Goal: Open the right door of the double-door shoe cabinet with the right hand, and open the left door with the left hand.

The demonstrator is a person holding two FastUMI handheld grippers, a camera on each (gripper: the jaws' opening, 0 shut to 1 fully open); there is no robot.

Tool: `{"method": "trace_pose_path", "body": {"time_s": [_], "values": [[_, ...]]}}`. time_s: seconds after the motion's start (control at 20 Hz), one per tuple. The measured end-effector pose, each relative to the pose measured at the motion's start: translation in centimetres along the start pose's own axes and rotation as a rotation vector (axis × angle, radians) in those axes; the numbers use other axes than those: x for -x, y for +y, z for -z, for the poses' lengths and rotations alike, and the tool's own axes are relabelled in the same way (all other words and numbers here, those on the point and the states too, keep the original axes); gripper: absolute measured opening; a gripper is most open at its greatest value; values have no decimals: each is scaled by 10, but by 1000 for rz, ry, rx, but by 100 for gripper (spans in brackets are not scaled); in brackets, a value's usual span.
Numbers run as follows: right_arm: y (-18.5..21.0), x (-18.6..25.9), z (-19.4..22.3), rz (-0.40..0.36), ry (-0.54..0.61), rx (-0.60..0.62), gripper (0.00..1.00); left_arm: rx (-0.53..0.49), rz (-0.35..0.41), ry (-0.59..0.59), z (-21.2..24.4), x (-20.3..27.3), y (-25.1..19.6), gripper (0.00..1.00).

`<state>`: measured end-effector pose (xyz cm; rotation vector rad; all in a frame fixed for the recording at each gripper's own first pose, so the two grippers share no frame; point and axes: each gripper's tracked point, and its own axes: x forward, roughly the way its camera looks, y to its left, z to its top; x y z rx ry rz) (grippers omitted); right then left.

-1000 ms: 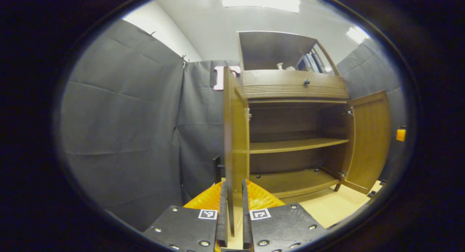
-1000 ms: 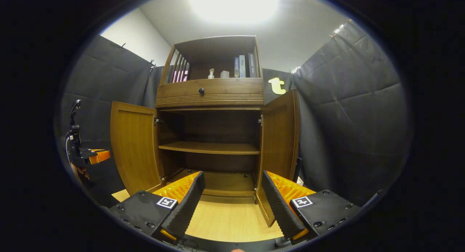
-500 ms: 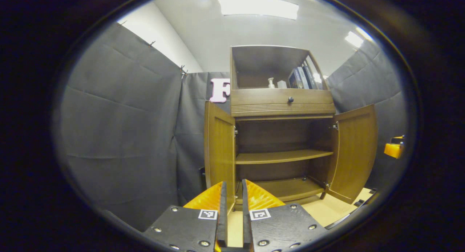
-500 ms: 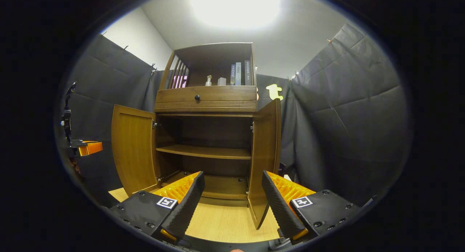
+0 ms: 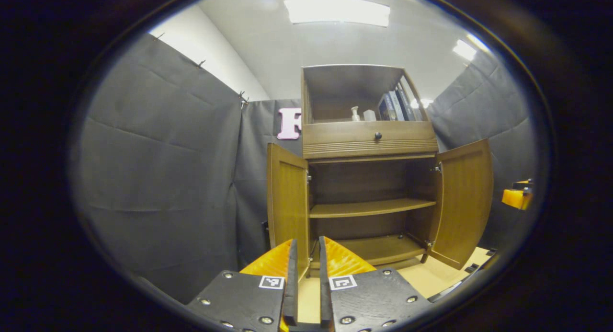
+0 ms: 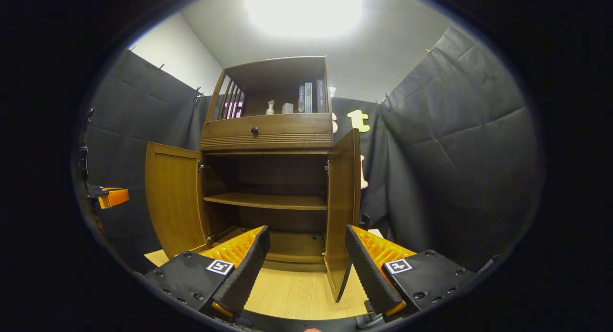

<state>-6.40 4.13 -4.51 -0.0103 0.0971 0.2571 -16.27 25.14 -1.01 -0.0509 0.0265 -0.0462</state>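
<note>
Both doors of the wooden shoe cabinet point(image 6: 268, 178) stand wide open. Since a second ago, the left gripper point(image 5: 305, 279) has let go of the left door point(image 5: 287, 202) and backed away from the cabinet. One second ago its fingers straddled that door's edge; now they sit close together, almost shut, with only a thin gap and nothing between them. The left door hangs free just beyond their tips. The cabinet also looks smaller in the right gripper view than before, so the right gripper point(image 6: 306, 262) has drawn back too. Its jaws are wide apart and empty, and the right door point(image 6: 342, 212) stands edge-on between them, farther off and untouched.

This suggests the task is essentially done, with both hands retreating.

Inside the cabinet, the middle shelf point(image 6: 268, 200) and the bottom board point(image 5: 378, 248) are bare. Above the doors is a drawer with a dark knob point(image 6: 254, 130). The open top compartment holds a small pump bottle point(image 6: 270, 107), a pale box point(image 6: 287, 108) and a few upright books point(image 6: 309, 97).
</note>
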Motion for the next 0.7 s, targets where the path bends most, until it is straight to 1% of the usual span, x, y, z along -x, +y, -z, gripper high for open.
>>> {"method": "trace_pose_path", "body": {"time_s": [0.05, 0.1, 0.15, 0.2, 0.25, 0.3, 0.35, 0.4, 0.5, 0.65, 0.7], "values": [[-1, 1, -1, 2, -2, -1, 94, -1, 2, -5, -1, -1, -1, 19], [-2, 2, 0, 5, -2, -1, 99, -4, 0, -10, -2, -1, 0, 28], [-2, 3, -1, 7, -2, -2, 99, -4, -1, -17, -4, -2, 0, 36], [-2, 3, -2, 8, -3, -2, 94, -2, 5, -20, -6, -2, -1, 44], [-1, 2, -2, 7, -1, -5, 94, -1, 8, -23, -7, -2, -2, 53], [0, 4, -1, 5, 4, -9, 99, 1, 11, -30, -9, -3, -2, 61], [2, 4, -2, 5, 4, -11, 99, 5, 21, -40, -11, -3, -5, 69], [2, 4, -4, 9, 3, -10, 95, 9, 22, -49, -13, -4, -5, 78], [3, 6, -4, 12, -2, -9, 95, 4, 15, -57, -15, -5, -3, 94], [5, 8, -3, 19, -7, -6, 94, -11, 14, -49, -16, -3, -2, 95], [4, 10, -1, 22, -8, -3, 99, -15, 13, -51, -17, -3, -2, 94]]}}
